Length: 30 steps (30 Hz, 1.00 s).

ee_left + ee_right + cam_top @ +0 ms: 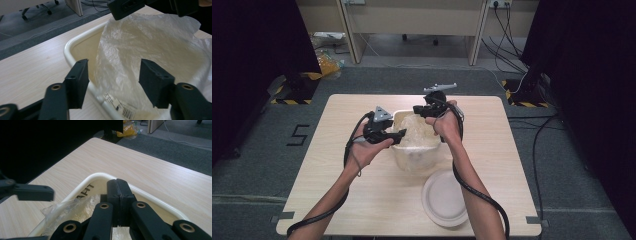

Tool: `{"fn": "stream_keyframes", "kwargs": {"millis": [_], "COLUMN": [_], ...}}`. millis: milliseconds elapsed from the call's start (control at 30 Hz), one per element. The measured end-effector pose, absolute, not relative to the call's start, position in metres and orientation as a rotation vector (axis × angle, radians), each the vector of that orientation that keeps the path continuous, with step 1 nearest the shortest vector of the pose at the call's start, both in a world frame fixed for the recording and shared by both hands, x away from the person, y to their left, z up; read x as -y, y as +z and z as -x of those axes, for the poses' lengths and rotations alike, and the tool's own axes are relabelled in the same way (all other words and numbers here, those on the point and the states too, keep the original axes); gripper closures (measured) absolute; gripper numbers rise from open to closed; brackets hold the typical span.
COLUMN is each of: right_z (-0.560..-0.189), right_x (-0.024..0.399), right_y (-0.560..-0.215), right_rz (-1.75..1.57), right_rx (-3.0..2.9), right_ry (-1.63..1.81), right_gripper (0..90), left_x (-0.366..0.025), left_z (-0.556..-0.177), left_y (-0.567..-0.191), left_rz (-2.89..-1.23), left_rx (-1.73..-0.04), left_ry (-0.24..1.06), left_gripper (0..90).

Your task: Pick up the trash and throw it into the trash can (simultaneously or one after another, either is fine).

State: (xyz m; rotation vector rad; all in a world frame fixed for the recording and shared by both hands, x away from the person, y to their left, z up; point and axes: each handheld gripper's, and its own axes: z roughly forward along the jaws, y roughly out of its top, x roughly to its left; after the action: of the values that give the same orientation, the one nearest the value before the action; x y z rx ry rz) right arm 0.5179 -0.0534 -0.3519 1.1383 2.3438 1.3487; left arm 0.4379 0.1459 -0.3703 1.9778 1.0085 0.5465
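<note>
A cream plastic bin (412,161) stands mid-table with a clear plastic bag (414,131) in it. My right gripper (421,111) is over the bin's far rim, shut on the bag's upper edge, and the film hangs down from it. In the right gripper view its jaws (117,183) are pressed together above the bin rim (100,175), with crumpled bag (72,207) to their left. My left gripper (398,134) is at the bin's left rim. Its jaws (115,65) stand apart, with the bag (150,45) rising between and behind them, not pinched. The bin rim (72,42) curves just beyond the left jaw.
A white round plate (444,197) lies on the table near the front right. Desk legs, floor cables (507,30) and a yellow bag (329,62) are beyond the far edge. Dark curtains stand on both sides.
</note>
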Motion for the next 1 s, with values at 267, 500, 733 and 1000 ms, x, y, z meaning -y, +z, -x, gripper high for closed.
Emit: {"fn": "stream_keyframes", "kwargs": {"millis": [267,500,733,1000], "right_z": [-0.517,-0.49,-0.441,-0.409], "right_x": [0.057,0.081,0.113,0.13], "right_y": [-0.349,-0.327,-0.34,-0.365], "right_rz": [-1.148,-1.114,-1.089,-1.1], "right_rx": [-2.325,-2.241,-2.288,-2.322], "right_ry": [1.375,1.339,1.264,1.196], "right_gripper": [86.4,48.3,40.5,39.6], "left_x": [-0.135,-0.132,-0.131,-0.129], "left_z": [-0.457,-0.469,-0.473,-0.475], "left_y": [-0.377,-0.373,-0.369,-0.373], "left_rz": [-2.025,-2.043,-2.039,-2.039], "left_rx": [-1.009,-1.015,-1.024,-1.033], "left_ry": [0.562,0.577,0.581,0.561], "left_gripper": [89.3,89.7,89.7,89.7]}}
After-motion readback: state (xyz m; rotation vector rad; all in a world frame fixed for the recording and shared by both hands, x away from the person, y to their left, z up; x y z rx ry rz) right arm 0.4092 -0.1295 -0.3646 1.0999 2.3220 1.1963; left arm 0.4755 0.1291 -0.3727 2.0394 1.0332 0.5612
